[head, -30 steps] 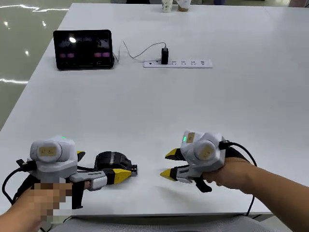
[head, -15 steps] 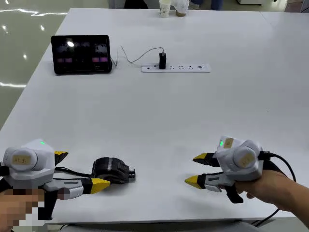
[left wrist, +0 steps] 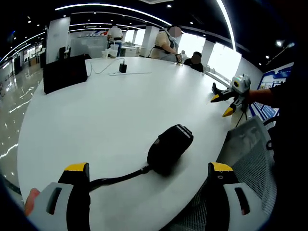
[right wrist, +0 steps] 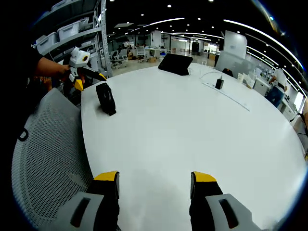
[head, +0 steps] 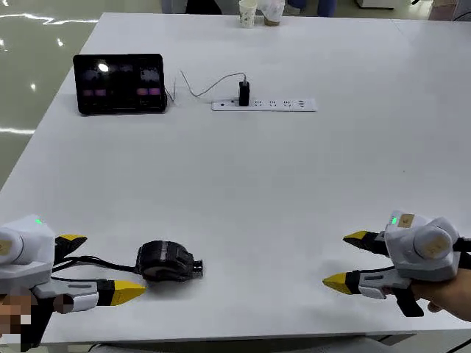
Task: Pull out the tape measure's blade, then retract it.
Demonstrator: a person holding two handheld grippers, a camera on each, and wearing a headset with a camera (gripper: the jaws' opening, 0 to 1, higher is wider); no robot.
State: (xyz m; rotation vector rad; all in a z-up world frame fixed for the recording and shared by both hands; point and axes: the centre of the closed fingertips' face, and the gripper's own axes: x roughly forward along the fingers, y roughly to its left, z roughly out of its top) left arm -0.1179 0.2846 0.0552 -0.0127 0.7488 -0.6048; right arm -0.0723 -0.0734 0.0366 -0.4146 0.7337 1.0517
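Tape measure (head: 165,260) by front edge of table (head: 294,184), between wide-open left gripper (head: 103,265) and distant wide-open right gripper (head: 343,259)

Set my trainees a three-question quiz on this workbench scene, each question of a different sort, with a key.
1. True or false: the left gripper is shut on the tape measure.
2. Which lies nearest the tape measure? A: left gripper. B: right gripper. C: tablet.
3. Fill in: the right gripper's jaws stand ___.
Key: 1 false, the jaws are open and the tape measure lies free on the table; 2 A; 3 open.
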